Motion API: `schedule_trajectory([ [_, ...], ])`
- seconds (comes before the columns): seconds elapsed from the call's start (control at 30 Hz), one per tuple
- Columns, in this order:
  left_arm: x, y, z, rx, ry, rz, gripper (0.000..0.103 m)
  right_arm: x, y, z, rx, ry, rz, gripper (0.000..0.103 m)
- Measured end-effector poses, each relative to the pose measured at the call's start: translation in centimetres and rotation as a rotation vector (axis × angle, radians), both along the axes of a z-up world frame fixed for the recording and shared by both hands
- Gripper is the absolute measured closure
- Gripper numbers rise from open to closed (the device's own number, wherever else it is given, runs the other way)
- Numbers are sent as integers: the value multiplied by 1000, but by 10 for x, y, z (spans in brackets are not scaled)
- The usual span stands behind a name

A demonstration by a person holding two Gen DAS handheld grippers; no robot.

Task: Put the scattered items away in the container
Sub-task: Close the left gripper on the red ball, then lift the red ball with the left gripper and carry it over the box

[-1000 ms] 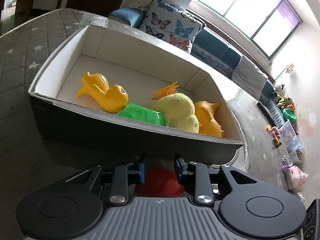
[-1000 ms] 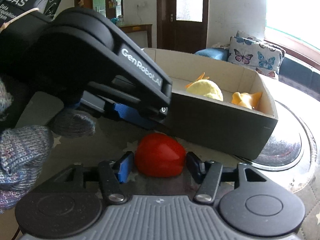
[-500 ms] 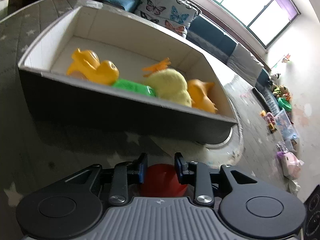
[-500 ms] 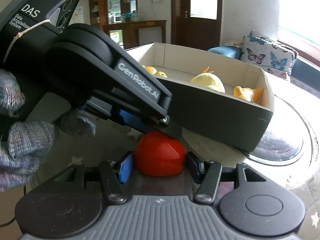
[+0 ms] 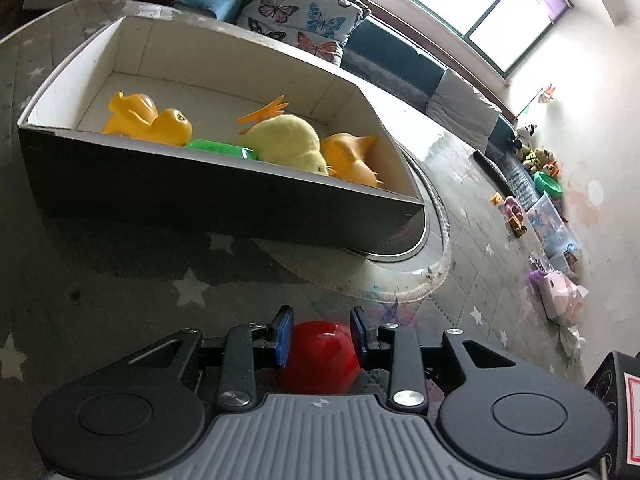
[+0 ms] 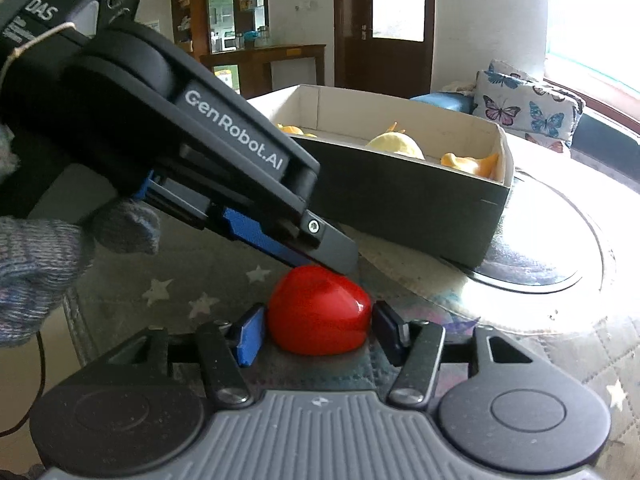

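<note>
A glossy red toy (image 6: 318, 314) lies on the star-patterned grey mat (image 5: 120, 280), in front of the dark box (image 5: 224, 196). My right gripper (image 6: 318, 334) is shut on its sides. My left gripper (image 5: 322, 332) comes down over the red toy (image 5: 320, 354) from the upper left, its fingers (image 6: 332, 250) on the toy's top. The left jaws are opening, with the pads still against the toy. Inside the box lie an orange duck (image 5: 150, 120), a green piece (image 5: 220, 148), a pale yellow plush (image 5: 286, 142) and another orange toy (image 5: 352, 156).
A gloved hand (image 6: 36, 264) holds the left gripper. The box stands partly on a round glass top (image 6: 560, 248). Behind it is a sofa with a butterfly cushion (image 5: 300, 8). Toys and bins (image 5: 548, 220) line the floor at the right wall.
Both grippers have drawn back from the box with the red toy between them; the box now sits farther off in both views. The left jaws look slightly wider.
</note>
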State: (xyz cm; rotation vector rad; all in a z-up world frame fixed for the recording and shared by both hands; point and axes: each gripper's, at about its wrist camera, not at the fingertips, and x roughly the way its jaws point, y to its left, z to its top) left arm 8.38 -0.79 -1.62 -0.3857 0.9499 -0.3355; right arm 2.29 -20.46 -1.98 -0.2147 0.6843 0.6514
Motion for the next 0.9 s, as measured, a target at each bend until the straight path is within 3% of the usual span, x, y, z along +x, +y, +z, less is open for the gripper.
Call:
schedule_trajectory([
  [0.17,-6,-2,5,13,-14,-22,69,-2,0,-2,5,-5,-4,45],
  [0.67,-13,-34,7,271,-99,-253,61,-3,-2,-6,6,-10,12,43],
  [0.9,-10,-42,5,342,-122,-368,57,-2,-2,-6,3,-11,18,43],
])
